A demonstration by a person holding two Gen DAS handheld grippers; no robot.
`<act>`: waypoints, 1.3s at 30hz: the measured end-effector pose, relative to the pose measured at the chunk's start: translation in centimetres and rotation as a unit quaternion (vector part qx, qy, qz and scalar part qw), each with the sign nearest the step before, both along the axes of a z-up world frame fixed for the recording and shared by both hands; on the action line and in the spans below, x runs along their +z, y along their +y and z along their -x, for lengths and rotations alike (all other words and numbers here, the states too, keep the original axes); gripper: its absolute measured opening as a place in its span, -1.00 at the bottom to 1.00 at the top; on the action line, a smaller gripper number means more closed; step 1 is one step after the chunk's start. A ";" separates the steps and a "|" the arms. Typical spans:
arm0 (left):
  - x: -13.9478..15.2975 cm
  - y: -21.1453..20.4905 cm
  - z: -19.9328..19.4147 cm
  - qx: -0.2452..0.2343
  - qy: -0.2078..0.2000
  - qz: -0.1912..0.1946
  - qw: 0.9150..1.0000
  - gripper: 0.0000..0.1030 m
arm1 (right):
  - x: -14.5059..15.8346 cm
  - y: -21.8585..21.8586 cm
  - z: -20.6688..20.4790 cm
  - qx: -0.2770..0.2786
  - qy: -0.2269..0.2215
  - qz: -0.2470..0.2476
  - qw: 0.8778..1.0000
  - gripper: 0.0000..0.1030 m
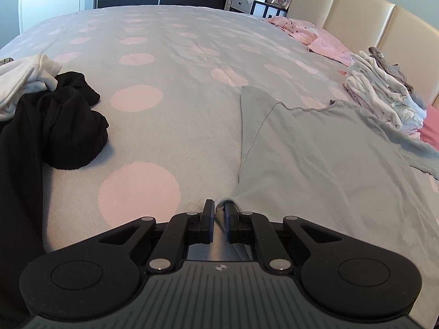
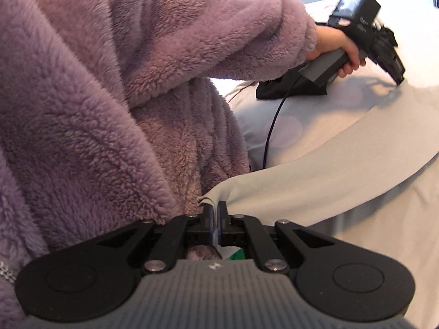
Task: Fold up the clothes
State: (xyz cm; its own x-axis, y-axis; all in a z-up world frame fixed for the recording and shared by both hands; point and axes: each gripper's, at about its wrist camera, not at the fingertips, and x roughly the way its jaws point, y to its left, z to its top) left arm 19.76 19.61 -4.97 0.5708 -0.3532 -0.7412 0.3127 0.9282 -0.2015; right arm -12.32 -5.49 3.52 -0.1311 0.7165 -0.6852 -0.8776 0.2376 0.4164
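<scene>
A grey T-shirt [image 1: 315, 150] lies spread on the bed, one side folded over along a straight edge. My left gripper [image 1: 218, 205] is shut on the shirt's near hem corner, with cloth pinched between its pads. In the right wrist view the same grey T-shirt [image 2: 329, 164] stretches as a taut band from my right gripper [image 2: 215, 208], which is shut on another corner of it, up to the left gripper [image 2: 399, 81] held by the person's hand [image 2: 343, 52]. A person's fluffy purple sleeve [image 2: 137, 68] fills the left of that view.
The bedspread [image 1: 164, 68] is grey with pink dots. A black garment [image 1: 68, 126] and a white one [image 1: 24, 82] lie heaped at the left. A stack of folded pale clothes [image 1: 384, 93] sits at the right by the beige headboard [image 1: 356, 13]. Pink clothes [image 1: 310, 34] lie farther back.
</scene>
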 end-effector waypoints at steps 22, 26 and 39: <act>5.4 1.2 17.6 -0.025 0.050 -0.001 0.998 -0.75 | -1.8 -1.8 -3.7 -0.128 0.066 0.029 0.989 -0.29; 5.0 -0.5 21.3 -0.048 0.081 -0.017 0.995 -0.76 | -3.0 -2.9 -4.7 -0.177 0.071 0.058 0.980 -0.31; 0.9 -5.3 25.7 -0.097 0.174 -0.077 0.977 -0.76 | -8.7 -3.1 -5.2 -0.227 0.073 0.131 0.962 -0.46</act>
